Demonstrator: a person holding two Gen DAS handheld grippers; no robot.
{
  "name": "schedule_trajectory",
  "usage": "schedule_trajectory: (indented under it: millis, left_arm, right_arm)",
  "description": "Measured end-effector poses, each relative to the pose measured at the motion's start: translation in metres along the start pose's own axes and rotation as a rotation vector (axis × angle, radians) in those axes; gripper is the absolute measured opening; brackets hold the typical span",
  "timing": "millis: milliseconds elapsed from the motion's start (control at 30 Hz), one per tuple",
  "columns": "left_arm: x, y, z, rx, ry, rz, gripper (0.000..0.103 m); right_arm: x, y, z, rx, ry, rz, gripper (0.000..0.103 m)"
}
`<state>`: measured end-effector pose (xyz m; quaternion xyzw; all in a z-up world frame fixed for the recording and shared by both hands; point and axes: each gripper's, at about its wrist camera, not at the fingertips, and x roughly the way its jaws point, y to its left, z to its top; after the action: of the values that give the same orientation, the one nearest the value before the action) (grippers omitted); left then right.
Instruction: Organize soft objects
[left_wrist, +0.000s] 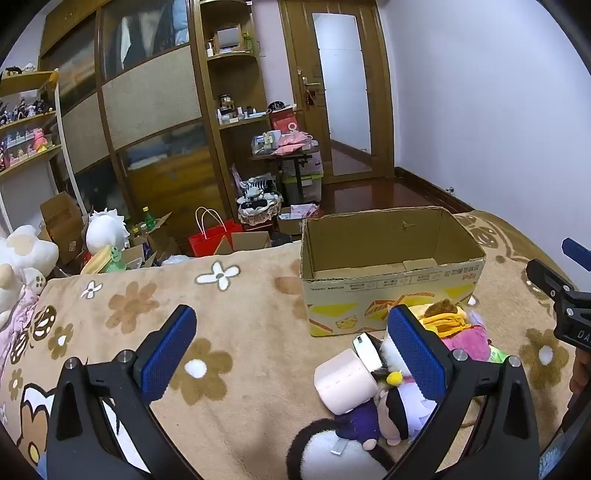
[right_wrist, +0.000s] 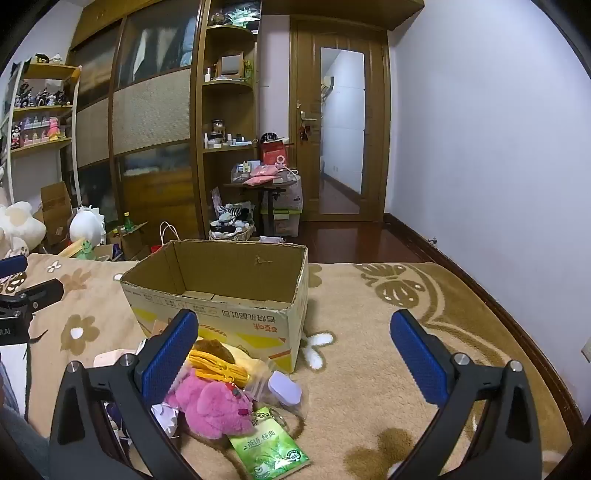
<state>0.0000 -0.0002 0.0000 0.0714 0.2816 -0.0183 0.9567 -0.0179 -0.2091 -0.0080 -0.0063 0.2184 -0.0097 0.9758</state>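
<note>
I read red Chinese characters, printed upside down, on the near wall of the open brown cardboard box (right_wrist: 221, 295) that stands on the beige flower-patterned bed blanket (right_wrist: 369, 332); the smaller print beside them is too fine to read. The green foil sachet (right_wrist: 267, 448) carries white Chinese characters and a round "100" seal. The adjoining gripper body shows partial white letters, not legible as a word.

The soft objects lie in a pile on the blanket just in front of the box: a pink plush toy (right_wrist: 214, 402), a yellow plush with a brown tuft (right_wrist: 218, 360), a clear zip bag holding a lilac pad (right_wrist: 282, 386), a pale pink cylindrical roll (left_wrist: 345, 382), a purple-and-white doll (left_wrist: 388, 413) and a black-and-white plush (left_wrist: 332, 450). The box interior holds none of them.

My left gripper (left_wrist: 291, 354) stands fully open and holds nothing; its right finger overlaps the pile. My right gripper (right_wrist: 295, 358) is likewise spread wide and empty, its left finger in front of the pink plush. A red paper bag (left_wrist: 214, 240) and cartons crowd the floor beyond the bed.
</note>
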Motion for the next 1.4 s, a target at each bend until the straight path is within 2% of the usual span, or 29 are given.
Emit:
schedule_trajectory:
  millis: [1400]
  left_arm:
    - [-0.0001, -0.0003, 0.0002, 0.010, 0.007, 0.003, 0.102]
  right_arm:
    - [0.0003, 0.0001, -0.0003, -0.002, -0.001, 0.000, 0.103]
